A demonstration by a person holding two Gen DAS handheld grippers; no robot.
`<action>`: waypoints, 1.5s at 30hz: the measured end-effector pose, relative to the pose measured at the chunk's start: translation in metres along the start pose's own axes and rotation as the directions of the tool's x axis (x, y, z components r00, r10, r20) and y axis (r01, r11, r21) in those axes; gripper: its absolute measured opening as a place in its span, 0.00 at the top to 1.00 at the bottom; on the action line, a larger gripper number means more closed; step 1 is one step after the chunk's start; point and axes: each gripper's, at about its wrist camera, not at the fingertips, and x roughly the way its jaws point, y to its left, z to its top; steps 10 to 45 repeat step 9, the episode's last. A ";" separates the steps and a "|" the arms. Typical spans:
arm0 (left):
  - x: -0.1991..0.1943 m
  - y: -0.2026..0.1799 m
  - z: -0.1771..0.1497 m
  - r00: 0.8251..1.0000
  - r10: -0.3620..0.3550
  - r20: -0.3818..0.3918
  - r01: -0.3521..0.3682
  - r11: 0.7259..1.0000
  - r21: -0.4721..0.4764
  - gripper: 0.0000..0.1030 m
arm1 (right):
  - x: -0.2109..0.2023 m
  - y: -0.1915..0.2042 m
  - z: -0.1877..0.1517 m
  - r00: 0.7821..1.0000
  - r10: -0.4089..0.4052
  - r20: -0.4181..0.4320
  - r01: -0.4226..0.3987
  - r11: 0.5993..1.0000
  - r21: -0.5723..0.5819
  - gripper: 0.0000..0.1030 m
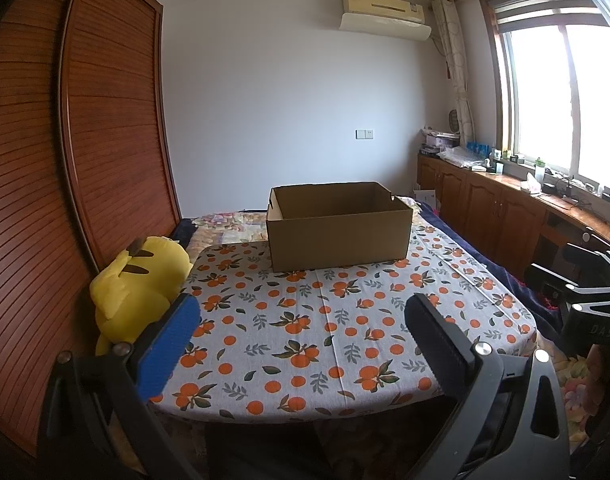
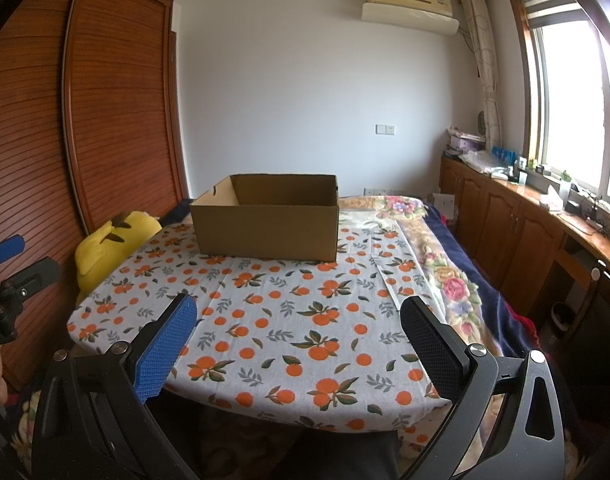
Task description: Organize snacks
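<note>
Sitting open-topped on the orange-print cloth (image 1: pixel 305 332): cardboard box (image 1: pixel 339 240), interior bare.

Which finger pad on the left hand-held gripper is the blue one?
The pad on the left side, next to the yellow plush toy; the opposite pad is black.

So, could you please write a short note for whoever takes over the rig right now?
Left gripper: open, holding nothing, held over the near edge of the table.
Right gripper: open, holding nothing, alongside it.
Cardboard box: open-topped, on the far side of the orange-print tablecloth; the inside that shows is bare, the floor is hidden.
Yellow plush toy: off the table's left edge.
No snacks show in either view.
Done: nothing visible. Left: find the snacks and put them in the box.
</note>
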 end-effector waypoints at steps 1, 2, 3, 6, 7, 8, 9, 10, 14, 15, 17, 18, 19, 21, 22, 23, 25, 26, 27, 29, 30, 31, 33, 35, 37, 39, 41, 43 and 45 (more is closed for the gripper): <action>0.000 -0.001 -0.001 1.000 0.001 0.001 -0.001 1.000 0.000 0.00 | 0.000 0.000 0.000 1.000 0.001 0.000 -0.001 1.000 0.000 0.00; 0.000 -0.001 0.000 1.000 0.000 0.000 0.000 1.000 0.000 0.00 | 0.000 0.000 0.000 1.000 0.001 -0.001 -0.001 1.000 0.000 0.00; 0.000 -0.001 -0.001 1.000 -0.001 -0.001 0.001 1.000 0.000 0.00 | 0.000 0.000 0.000 1.000 0.001 0.000 -0.001 1.000 -0.001 0.00; -0.001 0.000 0.000 1.000 0.001 0.001 -0.001 1.000 0.001 0.00 | 0.000 0.000 0.000 1.000 0.001 0.000 -0.001 1.000 0.000 0.00; 0.000 -0.002 -0.001 1.000 0.000 0.002 0.000 1.000 0.000 0.00 | 0.000 0.000 0.000 1.000 0.001 0.000 -0.001 1.000 0.001 0.00; -0.001 -0.001 -0.001 1.000 0.001 0.003 -0.001 1.000 0.000 0.00 | 0.000 0.000 0.000 1.000 0.001 0.000 -0.001 1.000 0.000 0.00; -0.001 -0.001 -0.001 1.000 0.001 0.002 -0.001 1.000 0.000 0.00 | 0.000 0.000 0.000 1.000 0.001 0.001 -0.001 1.000 -0.001 0.00; -0.001 -0.001 -0.001 1.000 0.001 0.002 -0.001 1.000 0.000 0.00 | 0.000 0.000 0.000 1.000 0.001 0.001 -0.001 1.000 -0.001 0.00; -0.001 -0.001 -0.001 1.000 0.001 0.002 -0.001 1.000 0.000 0.00 | 0.000 0.000 0.000 1.000 0.001 0.001 -0.001 1.000 -0.001 0.00; -0.001 -0.001 -0.001 1.000 0.001 0.002 -0.001 1.000 0.000 0.00 | 0.000 0.000 0.000 1.000 0.001 0.001 -0.001 1.000 -0.001 0.00; -0.001 -0.001 -0.001 1.000 0.001 0.002 -0.001 1.000 0.000 0.00 | 0.000 0.000 0.000 1.000 0.001 0.001 -0.001 1.000 -0.001 0.00; -0.001 -0.001 -0.001 1.000 0.001 0.002 -0.001 1.000 0.000 0.00 | 0.000 0.000 0.000 1.000 0.001 0.001 -0.001 1.000 -0.001 0.00; -0.001 -0.001 -0.001 1.000 0.001 0.002 -0.001 1.000 0.000 0.00 | 0.000 0.000 0.000 1.000 0.001 0.001 -0.001 1.000 -0.001 0.00; -0.001 -0.001 -0.001 1.000 0.001 0.002 -0.001 1.000 0.000 0.00 | 0.000 0.000 0.000 1.000 0.001 0.001 -0.001 1.000 -0.001 0.00; -0.001 -0.001 -0.001 1.000 0.001 0.002 -0.001 1.000 0.000 0.00 | 0.000 0.000 0.000 1.000 0.001 0.001 -0.001 1.000 -0.001 0.00; -0.001 -0.001 -0.001 1.000 0.001 0.002 -0.001 1.000 0.000 0.00 | 0.000 0.000 0.000 1.000 0.001 0.001 -0.001 1.000 -0.001 0.00; -0.001 -0.001 -0.001 1.000 0.001 0.002 -0.001 1.000 0.000 0.00 | 0.000 0.000 0.000 1.000 0.001 0.001 -0.001 1.000 -0.001 0.00; -0.001 -0.001 -0.001 1.000 0.001 0.002 -0.001 1.000 0.000 0.00 | 0.000 0.000 0.000 1.000 0.001 0.001 -0.001 1.000 -0.001 0.00; -0.001 -0.001 -0.001 1.000 0.001 0.002 -0.001 1.000 0.000 0.00 | 0.000 0.000 0.000 1.000 0.001 0.001 -0.001 1.000 -0.001 0.00; -0.001 -0.001 -0.001 1.000 0.001 0.002 -0.001 1.000 0.000 0.00 | 0.000 0.000 0.000 1.000 0.001 0.001 -0.001 1.000 -0.001 0.00; -0.001 -0.001 -0.001 1.000 0.001 0.002 -0.001 1.000 0.000 0.00 | 0.000 0.000 0.000 1.000 0.001 0.001 -0.001 1.000 -0.001 0.00; -0.001 -0.001 -0.001 1.000 0.001 0.002 -0.001 1.000 0.000 0.00 | 0.000 0.000 0.000 1.000 0.001 0.001 -0.001 1.000 -0.001 0.00; -0.001 -0.001 -0.001 1.000 0.001 0.002 -0.001 1.000 0.000 0.00 | 0.000 0.000 0.000 1.000 0.001 0.001 -0.001 1.000 -0.001 0.00; -0.001 -0.001 -0.001 1.000 0.001 0.002 -0.001 1.000 0.000 0.00 | 0.000 0.000 0.000 1.000 0.001 0.001 -0.001 1.000 -0.001 0.00; -0.001 -0.001 -0.001 1.000 0.001 0.002 -0.001 1.000 0.000 0.00 | 0.000 0.000 0.000 1.000 0.001 0.001 -0.001 1.000 -0.001 0.00; -0.001 -0.001 -0.001 1.000 0.001 0.002 -0.001 1.000 0.000 0.00 | 0.000 0.000 0.000 1.000 0.001 0.001 -0.001 1.000 -0.001 0.00; -0.001 -0.001 -0.001 1.000 0.001 0.002 -0.001 1.000 0.000 0.00 | 0.000 0.000 0.000 1.000 0.001 0.001 -0.001 1.000 -0.001 0.00; -0.001 -0.001 -0.001 1.000 0.001 0.002 -0.001 1.000 0.000 0.00 | 0.000 0.000 0.000 1.000 0.001 0.001 -0.001 1.000 -0.001 0.00; -0.001 -0.001 -0.001 1.000 0.001 0.002 -0.001 1.000 0.000 0.00 | 0.000 0.000 0.000 1.000 0.001 0.001 -0.001 1.000 -0.001 0.00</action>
